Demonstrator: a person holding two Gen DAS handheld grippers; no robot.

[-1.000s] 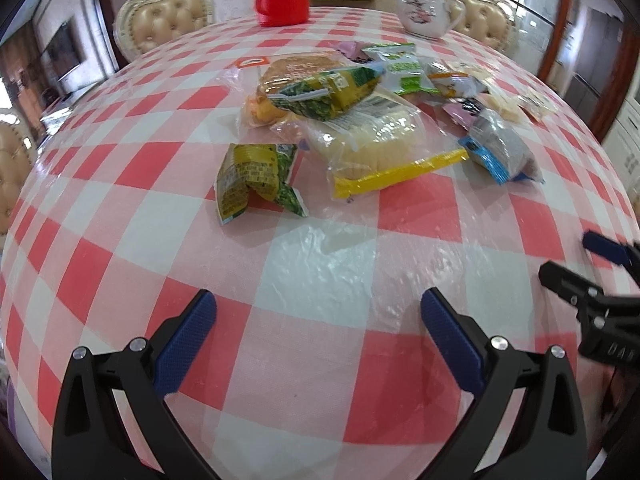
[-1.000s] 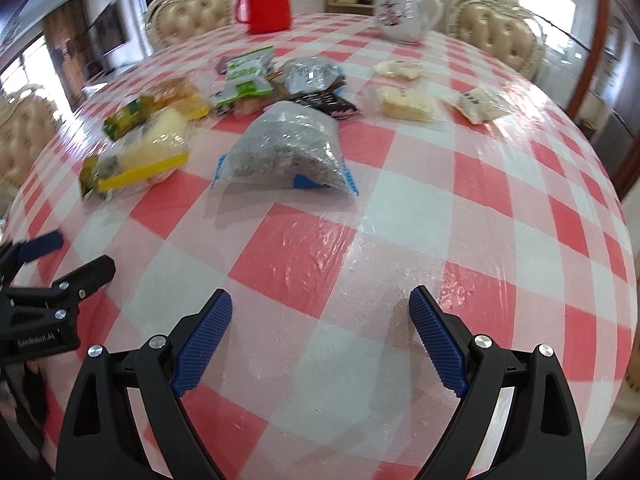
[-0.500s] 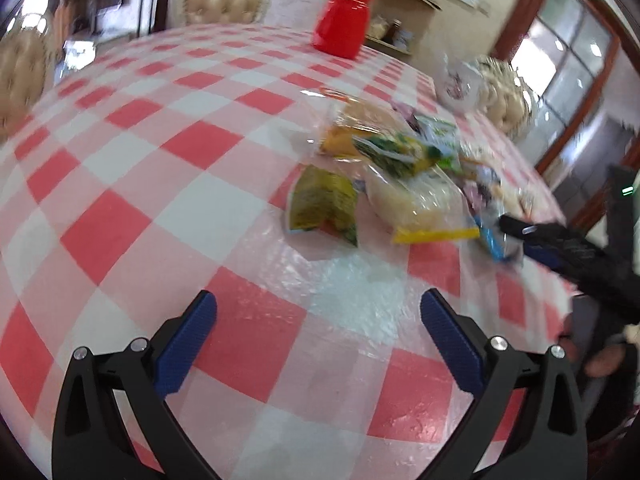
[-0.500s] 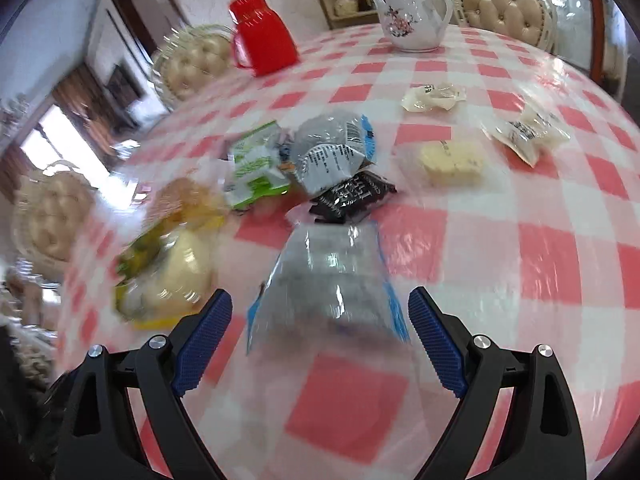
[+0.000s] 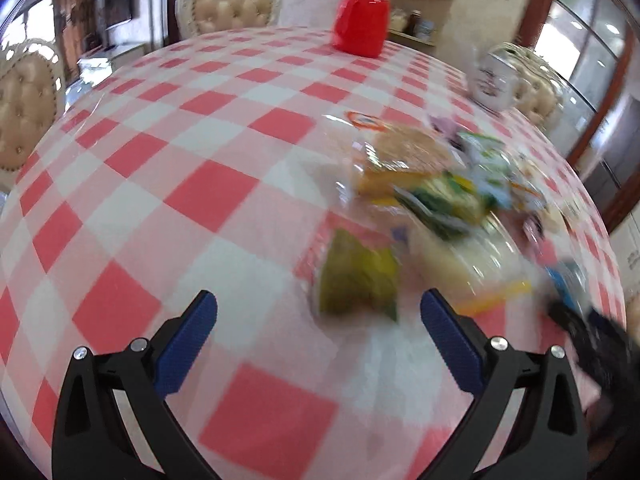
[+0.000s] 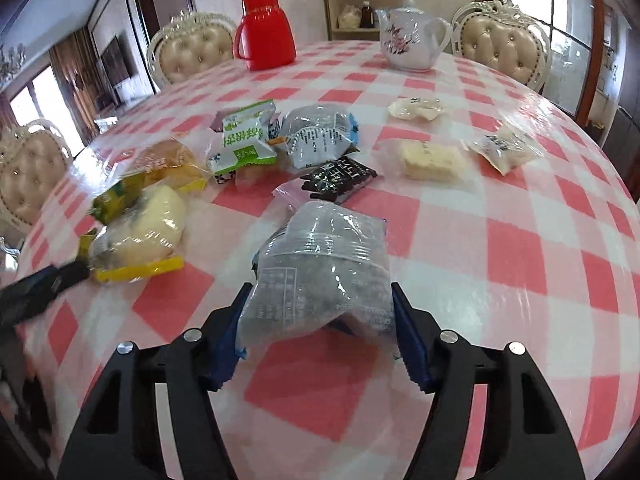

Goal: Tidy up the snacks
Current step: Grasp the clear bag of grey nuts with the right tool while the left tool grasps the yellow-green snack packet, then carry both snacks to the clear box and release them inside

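A grey see-through snack bag with blue edges [image 6: 324, 264] lies between the blue pads of my right gripper [image 6: 320, 294]. The jaws are closing and both pads touch its sides, bunching it. My left gripper [image 5: 318, 300] hovers open over the checked tablecloth [image 5: 200, 200] with nothing between its fingers. A blurred yellow-green packet [image 5: 356, 280] lies just ahead of it. Beyond sits a pile: a pale bread bag with a yellow strip [image 6: 140, 232], green-white packets [image 6: 244, 140], a second grey bag [image 6: 316, 136] and a black packet [image 6: 340, 176].
A red thermos [image 6: 264, 28] and a white teapot [image 6: 410, 40] stand at the table's far side. Three pale snacks [image 6: 432, 158] lie apart on the right. Padded chairs [image 6: 500, 44] ring the round table. The left gripper's black tip [image 6: 40, 284] shows at the left edge.
My right gripper moved forward over the grey bag and its jaws narrowed onto it. My left gripper swung left and rolled, bringing the yellow-green packet nearer its fingers.
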